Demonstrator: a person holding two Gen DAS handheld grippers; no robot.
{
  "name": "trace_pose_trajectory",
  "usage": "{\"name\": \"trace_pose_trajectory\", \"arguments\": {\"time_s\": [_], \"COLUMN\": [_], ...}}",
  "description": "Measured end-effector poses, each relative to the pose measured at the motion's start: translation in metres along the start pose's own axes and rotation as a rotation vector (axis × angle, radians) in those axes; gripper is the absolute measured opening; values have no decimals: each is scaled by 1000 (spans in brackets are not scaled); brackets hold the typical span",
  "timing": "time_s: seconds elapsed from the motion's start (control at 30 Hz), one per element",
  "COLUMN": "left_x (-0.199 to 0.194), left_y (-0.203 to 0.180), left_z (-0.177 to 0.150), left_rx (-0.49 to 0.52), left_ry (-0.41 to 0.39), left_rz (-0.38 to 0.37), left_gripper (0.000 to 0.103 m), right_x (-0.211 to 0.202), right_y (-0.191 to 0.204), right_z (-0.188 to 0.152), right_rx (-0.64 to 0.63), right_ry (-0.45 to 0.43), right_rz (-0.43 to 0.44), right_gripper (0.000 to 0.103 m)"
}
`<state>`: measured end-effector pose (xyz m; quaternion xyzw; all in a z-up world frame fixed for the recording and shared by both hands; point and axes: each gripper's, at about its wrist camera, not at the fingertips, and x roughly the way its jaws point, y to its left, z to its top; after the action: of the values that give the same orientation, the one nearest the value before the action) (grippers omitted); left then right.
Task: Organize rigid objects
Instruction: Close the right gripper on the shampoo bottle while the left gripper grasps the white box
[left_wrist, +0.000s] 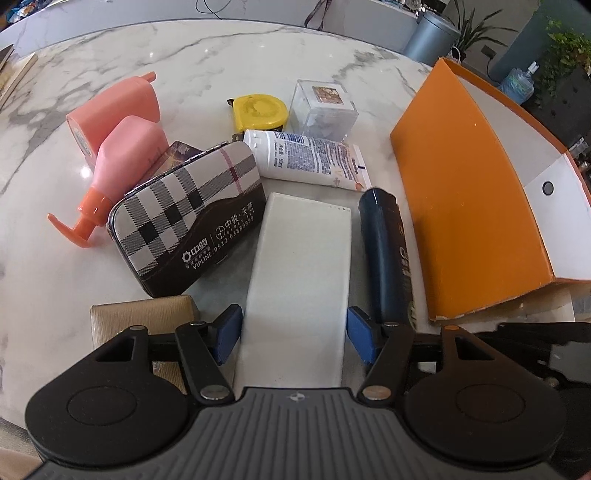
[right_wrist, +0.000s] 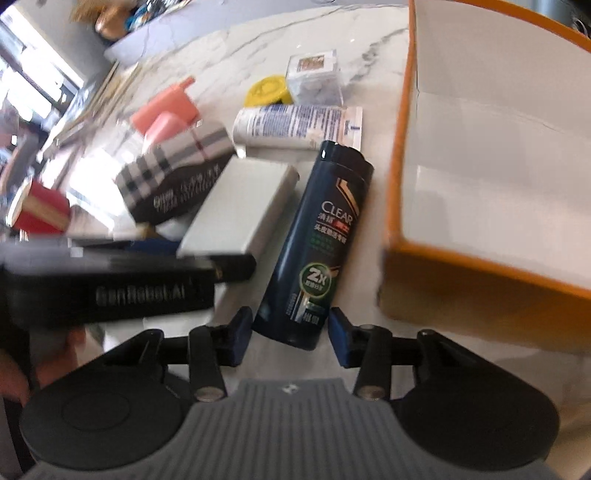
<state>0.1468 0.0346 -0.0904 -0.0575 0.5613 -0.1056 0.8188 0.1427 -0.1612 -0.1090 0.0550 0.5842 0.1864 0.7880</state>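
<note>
**Both grippers low over the clutter, a box in one, a bottle framed by the other**

Left gripper first: its jaws are clamped on the near end of a flat white box, blue pads pressed to both long sides, the box reaching away across the marble worktop. Over to the right gripper: its jaws stand partly apart, one to each side of the base of a dark blue CLEAR shampoo bottle lying on the worktop; a sliver of gap shows on the right side, and the left side is too blurred to call.

Moving outward, the bottle lies just beside the white box, between it and a large orange box with a white inside, open at the top. Left of the white box, a plaid case leans over a pink pump bottle. Beyond it lies a white tube, and behind that a yellow tape measure beside a clear plastic cube. A tan box sits near the left jaw.
</note>
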Motion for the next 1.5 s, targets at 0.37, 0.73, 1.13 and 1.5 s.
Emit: {"name": "trace_pose_trajectory", "arguments": {"time_s": [0.37, 0.73, 1.13, 1.5], "left_x": [1, 6, 13, 16], "left_y": [-3, -4, -22, -30], "left_z": [-3, -4, -7, -8], "left_rx": [18, 32, 145, 186], "left_ry": [16, 19, 37, 22], "left_rz": [12, -1, -4, 55], "left_gripper": [73, 77, 70, 77], "right_x": [-27, -8, -9, -1], "right_y": [-8, 5, -3, 12], "right_z": [-22, -3, -5, -7], "right_rx": [-95, -58, -68, -177], "right_ry": [97, -13, 42, -6], "right_rz": [-40, -94, -103, -161], "right_gripper": [45, 52, 41, 48]}}
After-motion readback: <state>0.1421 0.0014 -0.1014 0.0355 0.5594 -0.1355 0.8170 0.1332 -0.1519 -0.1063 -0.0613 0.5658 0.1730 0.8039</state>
